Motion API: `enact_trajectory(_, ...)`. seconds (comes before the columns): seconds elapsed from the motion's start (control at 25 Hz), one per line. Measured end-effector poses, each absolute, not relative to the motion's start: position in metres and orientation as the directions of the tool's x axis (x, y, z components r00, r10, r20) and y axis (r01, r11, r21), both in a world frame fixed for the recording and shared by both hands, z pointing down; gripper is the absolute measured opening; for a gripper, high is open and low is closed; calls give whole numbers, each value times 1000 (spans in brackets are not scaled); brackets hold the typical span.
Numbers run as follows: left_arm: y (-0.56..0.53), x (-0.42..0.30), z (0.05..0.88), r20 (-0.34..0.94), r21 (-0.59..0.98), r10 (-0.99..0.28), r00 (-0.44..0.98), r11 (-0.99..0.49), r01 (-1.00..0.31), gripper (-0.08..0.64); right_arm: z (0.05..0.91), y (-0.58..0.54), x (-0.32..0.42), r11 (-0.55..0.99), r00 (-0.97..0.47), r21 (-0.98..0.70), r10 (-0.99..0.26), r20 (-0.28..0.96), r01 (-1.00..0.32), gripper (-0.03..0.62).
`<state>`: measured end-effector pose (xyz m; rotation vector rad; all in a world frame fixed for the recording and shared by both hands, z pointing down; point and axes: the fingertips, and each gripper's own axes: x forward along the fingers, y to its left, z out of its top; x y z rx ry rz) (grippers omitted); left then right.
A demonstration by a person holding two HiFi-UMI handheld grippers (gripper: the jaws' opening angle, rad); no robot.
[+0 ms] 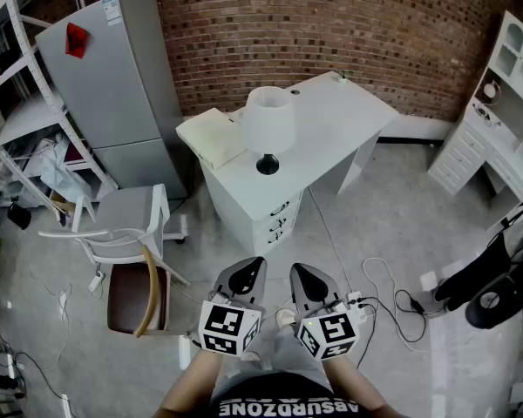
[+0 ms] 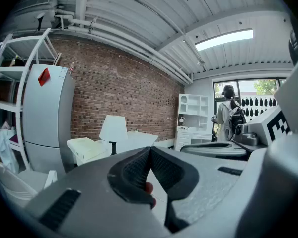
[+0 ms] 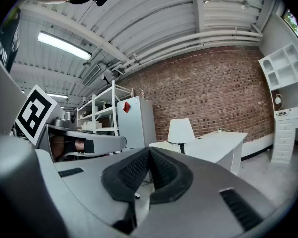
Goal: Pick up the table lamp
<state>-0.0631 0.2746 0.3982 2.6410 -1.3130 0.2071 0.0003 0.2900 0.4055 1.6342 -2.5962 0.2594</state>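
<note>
The table lamp (image 1: 268,129), with a white shade and a black round base, stands upright on the white desk (image 1: 331,124) near its front left part. It also shows far ahead as the lamp (image 2: 113,130) in the left gripper view and the lamp (image 3: 181,132) in the right gripper view. Both grippers hang side by side close to the person's body, well short of the desk. The left gripper (image 1: 253,268) has its jaws pressed together with nothing in them. The right gripper (image 1: 302,275) is shut and empty too.
A cream cushion (image 1: 211,138) lies on the desk's left end. A grey fridge (image 1: 113,77) stands behind, a white chair (image 1: 126,229) and a brown stool (image 1: 131,296) to the left. Cables and a power strip (image 1: 357,301) lie on the floor. White shelving (image 1: 497,103) stands at the right; a person (image 2: 227,118) is far off.
</note>
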Motion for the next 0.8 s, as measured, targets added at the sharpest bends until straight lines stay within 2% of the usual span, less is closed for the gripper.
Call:
enact_trajectory(0.6, 217, -26, 398, 223, 106, -789, 573, -565, -818, -5, 402, 229, 34, 511, -527, -134, -840, 130, -849, 1)
enact_trajectory(0.8, 191, -19, 400, 237, 100, -811, 535, -527, -844, -5, 403, 203, 50, 550, -568, -151, -812, 131, -821, 92)
